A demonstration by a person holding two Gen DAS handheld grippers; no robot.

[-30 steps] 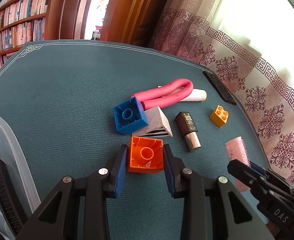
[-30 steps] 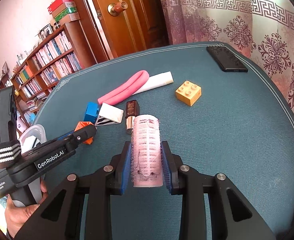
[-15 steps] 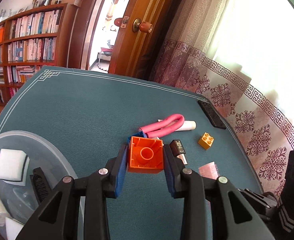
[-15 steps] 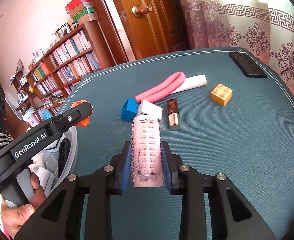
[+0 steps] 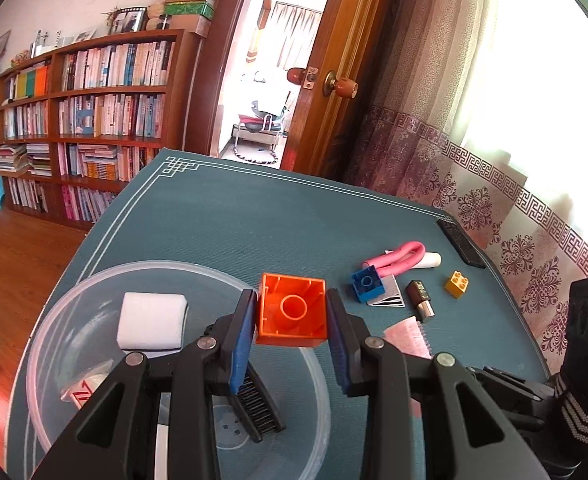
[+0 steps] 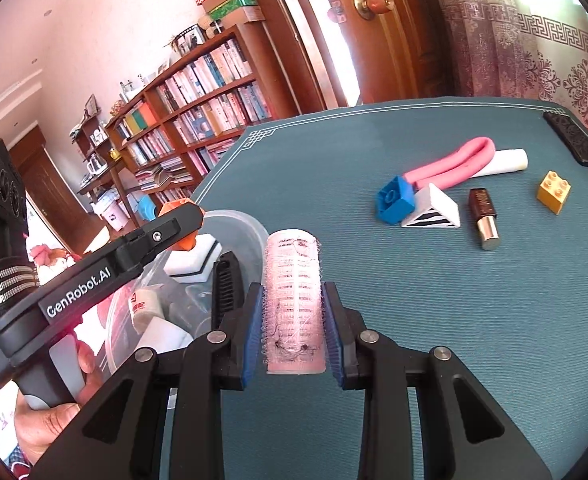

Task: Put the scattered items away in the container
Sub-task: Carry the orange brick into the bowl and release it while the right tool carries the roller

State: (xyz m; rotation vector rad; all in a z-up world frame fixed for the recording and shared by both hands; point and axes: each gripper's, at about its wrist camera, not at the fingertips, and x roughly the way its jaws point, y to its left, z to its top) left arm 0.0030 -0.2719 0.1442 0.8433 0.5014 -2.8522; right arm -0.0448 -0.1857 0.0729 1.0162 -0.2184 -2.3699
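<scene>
Over the bowl point(image 5: 94, 280), our left claw point(image 5: 292, 320) grips a light, rigid brick point(image 5: 292, 312) by its flat sides; our right claw point(image 6: 294, 320) pinches a soft, bristly curler point(image 6: 294, 300) across its barrel.

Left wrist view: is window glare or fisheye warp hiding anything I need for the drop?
Left wrist view: the window blows out white at upper right, but the orange block and clear container stay sharp; edges bow. Right wrist view: doorway overexposed, pink hair roller crisp, bookshelf curved.

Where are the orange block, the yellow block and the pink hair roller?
Orange plastic building block point(image 5: 292, 312), left wrist view, open underside.
Small yellow plastic building block point(image 6: 553, 192), right wrist view, studded top.
Pink bristly hair roller point(image 6: 294, 300), right wrist view, middle.
</scene>
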